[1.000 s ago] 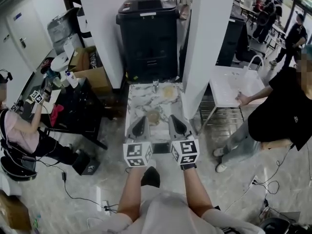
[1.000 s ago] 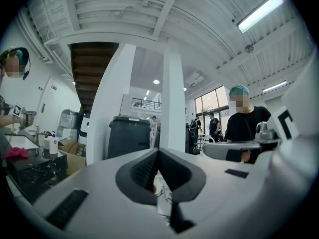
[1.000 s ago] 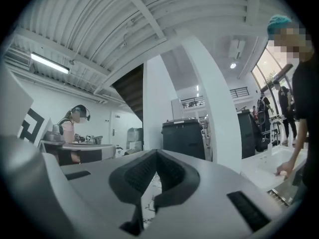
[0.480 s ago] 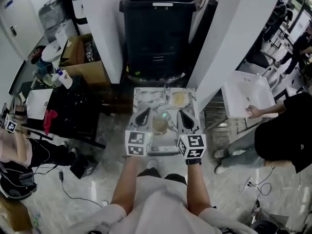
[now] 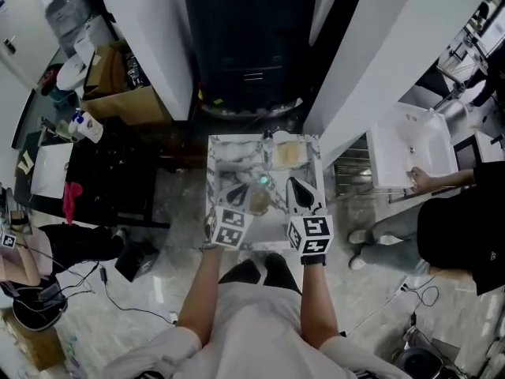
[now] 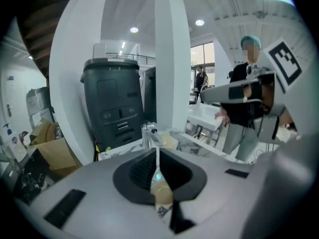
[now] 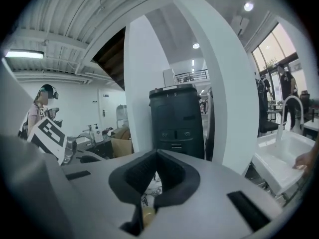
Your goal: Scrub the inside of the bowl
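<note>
Left gripper (image 5: 239, 194) clenched shut, empty, over the marble table (image 5: 225, 155). Between the two grippers sits the small tan bowl (image 5: 259, 201) on the table, blurred, its inside hard to make out. Right gripper (image 5: 293, 186) likewise clenched on nothing.

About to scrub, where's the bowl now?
In the head view, the bowl sits at the centre of the marble table, between the left gripper and right gripper.

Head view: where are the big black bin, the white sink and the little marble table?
big black bin (image 5: 252, 46), head view, on its front panel.
white sink (image 5: 406, 148), head view, inside its basin.
little marble table (image 5: 229, 160), head view, on the bare top, far left part.
</note>
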The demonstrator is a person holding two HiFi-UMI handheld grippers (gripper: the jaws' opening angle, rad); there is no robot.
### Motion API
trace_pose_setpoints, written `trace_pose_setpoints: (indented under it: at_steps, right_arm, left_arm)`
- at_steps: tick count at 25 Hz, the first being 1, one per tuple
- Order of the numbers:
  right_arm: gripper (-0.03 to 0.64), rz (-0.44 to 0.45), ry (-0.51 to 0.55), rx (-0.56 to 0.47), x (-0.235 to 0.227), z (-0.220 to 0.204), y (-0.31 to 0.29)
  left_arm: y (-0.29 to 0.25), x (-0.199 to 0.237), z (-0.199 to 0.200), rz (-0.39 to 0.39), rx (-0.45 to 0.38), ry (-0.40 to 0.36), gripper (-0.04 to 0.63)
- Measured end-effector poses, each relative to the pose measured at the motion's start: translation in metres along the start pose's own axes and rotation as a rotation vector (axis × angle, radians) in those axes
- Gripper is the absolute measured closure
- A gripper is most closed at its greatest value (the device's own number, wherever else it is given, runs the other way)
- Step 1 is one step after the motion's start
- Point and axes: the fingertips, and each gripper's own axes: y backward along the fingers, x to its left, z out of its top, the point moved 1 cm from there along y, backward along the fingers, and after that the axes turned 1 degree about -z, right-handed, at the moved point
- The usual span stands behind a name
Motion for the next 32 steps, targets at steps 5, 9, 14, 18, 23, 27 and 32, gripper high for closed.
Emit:
trace_pose_setpoints:
  at_steps: [5, 9, 14, 18, 23, 27, 32]
  right_arm:
    - [0.614, 0.013, -0.034, 0.046, -0.031, -0.019, -0.016]
    - [0.614, 0.011, -0.067, 0.086, -0.054, -0.038, -0.026]
    - [0.614, 0.038, -0.072, 0.153, -0.062, -0.067, -0.036]
    - [0.614, 0.05, -0.076, 0.189, -0.064, -0.081, -0.046]
    - [0.614, 0.068, -0.077, 0.237, -0.064, -0.101, -0.054]
    - [0.614, 0.061, -0.082, 0.271, -0.071, -0.116, -0.058]
    - [0.614, 0.039, -0.094, 0.303, -0.081, -0.132, -0.06]
  left_arm:
    - [-0.037, -0.014, -0.041, -0.033, 0.165, -0.009, 0.581]
    - [-0.063, -0.023, -0.067, -0.053, 0.254, 0.001, 0.581]
    - [-0.083, -0.034, -0.095, -0.07, 0.334, 0.001, 0.581]
    - [-0.103, -0.041, -0.124, -0.107, 0.413, -0.051, 0.538]
    - [-0.131, -0.052, -0.16, -0.208, 0.489, -0.032, 0.411]
    - [-0.15, -0.071, -0.193, -0.338, 0.594, -0.128, 0.338]
    - [-0.168, -0.087, -0.232, -0.43, 0.655, -0.344, 0.324]
